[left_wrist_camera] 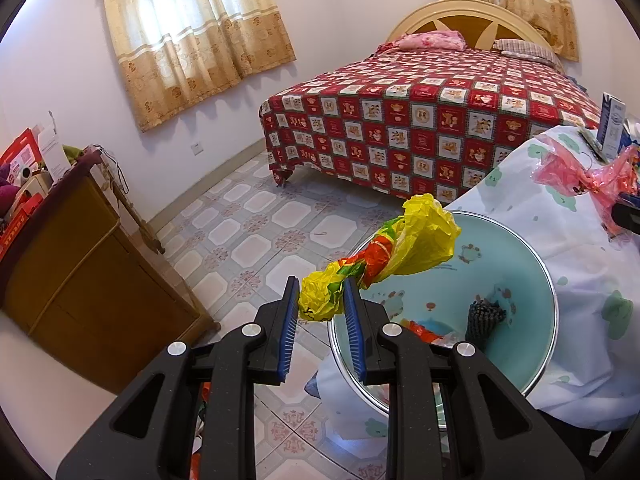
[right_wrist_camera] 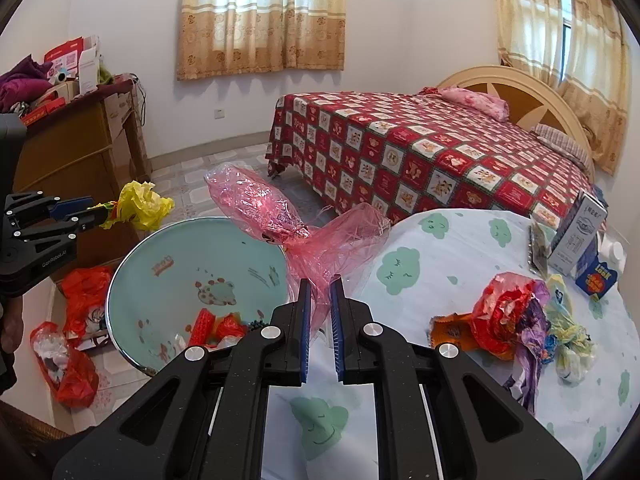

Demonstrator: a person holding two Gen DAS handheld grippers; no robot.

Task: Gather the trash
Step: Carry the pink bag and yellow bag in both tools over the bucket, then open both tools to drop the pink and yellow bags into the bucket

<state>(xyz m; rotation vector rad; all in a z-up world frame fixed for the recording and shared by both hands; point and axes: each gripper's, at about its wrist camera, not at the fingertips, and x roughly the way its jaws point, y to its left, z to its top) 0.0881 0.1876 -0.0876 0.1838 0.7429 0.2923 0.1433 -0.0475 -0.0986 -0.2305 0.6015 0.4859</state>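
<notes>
My left gripper [left_wrist_camera: 321, 294] is shut on a crumpled yellow, green and orange wrapper [left_wrist_camera: 400, 248] and holds it above the near rim of a pale blue basin [left_wrist_camera: 532, 280]. The basin holds red scraps and a dark mesh piece [left_wrist_camera: 485, 318]. My right gripper [right_wrist_camera: 320, 296] is shut on a pink cellophane bag [right_wrist_camera: 296, 220], held between the basin [right_wrist_camera: 176, 256] and the table. The left gripper and its wrapper [right_wrist_camera: 138, 206] also show in the right wrist view, at the left. More crumpled wrappers [right_wrist_camera: 516, 316] lie on the table's white cloth [right_wrist_camera: 460, 248].
A milk carton [right_wrist_camera: 576, 236] and small boxes stand at the table's far right. Red plastic bags [right_wrist_camera: 72, 360] lie on the tiled floor left of the basin. A brown cabinet [left_wrist_camera: 80, 280] stands at the left. A bed with a red checked cover [left_wrist_camera: 420, 120] is behind.
</notes>
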